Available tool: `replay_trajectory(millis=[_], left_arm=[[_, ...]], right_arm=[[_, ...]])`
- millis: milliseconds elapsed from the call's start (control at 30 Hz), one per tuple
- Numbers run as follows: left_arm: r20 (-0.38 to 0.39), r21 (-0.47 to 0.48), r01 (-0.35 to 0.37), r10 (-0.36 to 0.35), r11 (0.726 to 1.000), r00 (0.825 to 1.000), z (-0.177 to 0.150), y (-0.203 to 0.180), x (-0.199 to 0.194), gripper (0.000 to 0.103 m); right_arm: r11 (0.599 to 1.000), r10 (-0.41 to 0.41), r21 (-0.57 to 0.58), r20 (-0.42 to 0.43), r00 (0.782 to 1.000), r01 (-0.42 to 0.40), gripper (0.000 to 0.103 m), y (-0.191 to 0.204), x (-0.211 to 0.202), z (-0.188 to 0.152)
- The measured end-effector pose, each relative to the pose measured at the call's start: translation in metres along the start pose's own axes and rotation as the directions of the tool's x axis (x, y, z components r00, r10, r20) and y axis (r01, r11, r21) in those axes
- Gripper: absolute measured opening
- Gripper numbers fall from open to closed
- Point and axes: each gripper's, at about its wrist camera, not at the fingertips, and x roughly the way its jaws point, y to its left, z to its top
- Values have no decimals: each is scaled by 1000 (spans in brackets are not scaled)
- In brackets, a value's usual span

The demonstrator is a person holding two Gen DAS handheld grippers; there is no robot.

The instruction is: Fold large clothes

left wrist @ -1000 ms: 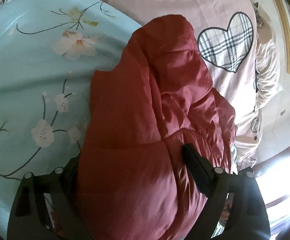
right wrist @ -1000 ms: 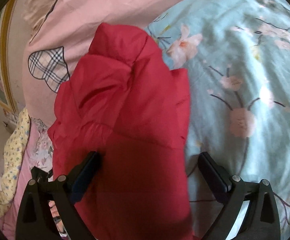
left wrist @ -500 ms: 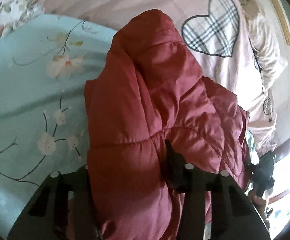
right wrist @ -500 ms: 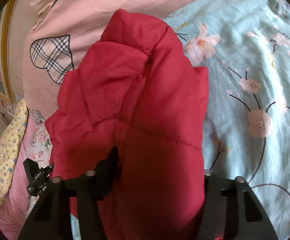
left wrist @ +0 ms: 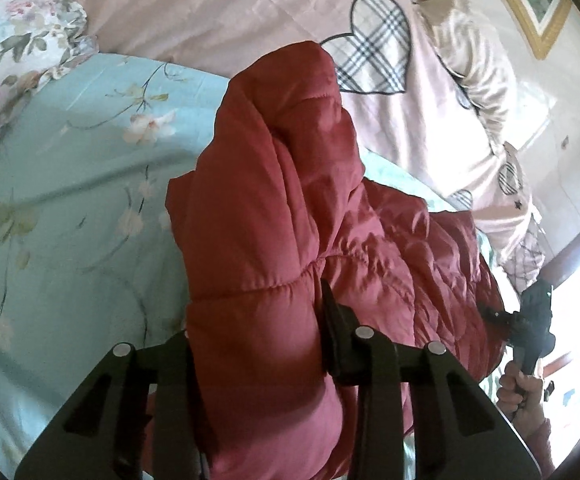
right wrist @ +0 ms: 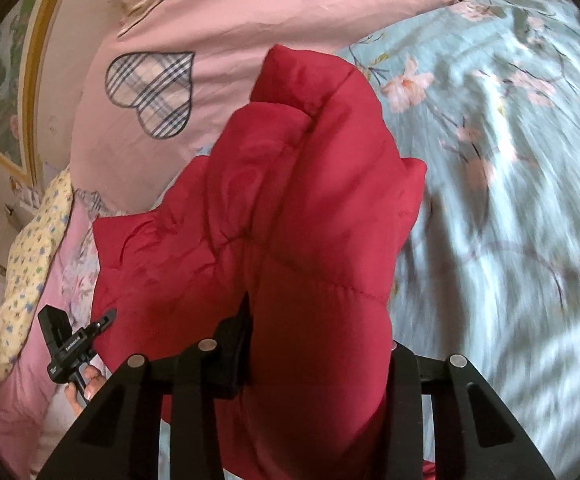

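Note:
A red quilted puffer jacket (left wrist: 290,208) hangs bunched over the light blue floral bedsheet (left wrist: 62,208). My left gripper (left wrist: 256,320) is shut on a thick fold of its lower edge; the padding hides the left finger. In the right wrist view the same jacket (right wrist: 297,208) fills the middle, and my right gripper (right wrist: 317,336) is shut on another fold of it, its right finger hidden by fabric. Each gripper shows small at the edge of the other's view, the right one (left wrist: 533,320) and the left one (right wrist: 70,340).
A pink quilt with plaid hearts (left wrist: 377,56) lies behind the jacket, also in the right wrist view (right wrist: 154,88). A floral pillow (left wrist: 14,40) is at the far left. A gold-framed picture (right wrist: 30,80) hangs on the wall. A yellow flowered cloth (right wrist: 30,256) lies at the bed's edge.
Both grippers went from open around the jacket's edge to shut on it. The jacket has been lifted and gathered, and the views have tilted toward the pink quilt.

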Motion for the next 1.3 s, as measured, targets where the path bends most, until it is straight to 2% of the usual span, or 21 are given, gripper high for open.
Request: replay_trajectory(millis=[333, 533, 667, 767, 967, 1033, 1200, 1300], left_arm=[[-41, 8, 50, -50, 999, 998, -66, 3, -57, 33], [-74, -4, 53, -53, 999, 996, -88, 17, -57, 33], [-74, -9, 24, -24, 1000, 997, -92, 21, -48, 35], [-65, -1, -9, 9, 1000, 998, -94, 21, -43, 39], [-53, 7, -60, 61, 998, 997, -98, 23, -40, 56], [-49, 15, -86, 87, 996, 995, -97, 25, -42, 66], [-1, 57, -175, 175, 983, 985, -92, 20, -55, 80], [12, 64, -196, 196, 979, 981, -88, 21, -59, 83]], right_arm=[[999, 38, -5, -26, 999, -38, 39, 11, -48, -75], [997, 65, 32, -27, 998, -64, 40, 1, -55, -102], [996, 61, 58, -16, 998, -60, 46, -9, -49, -105], [998, 41, 50, -11, 999, -40, 52, -11, -46, -105], [998, 36, 60, -9, 999, -35, 64, -21, -43, -110], [998, 28, 59, -5, 1000, -28, 69, -22, -44, -111], [999, -37, 26, 11, 999, 36, 78, -15, -50, -111], [996, -88, -2, 24, 996, 88, 83, -9, -54, -109]])
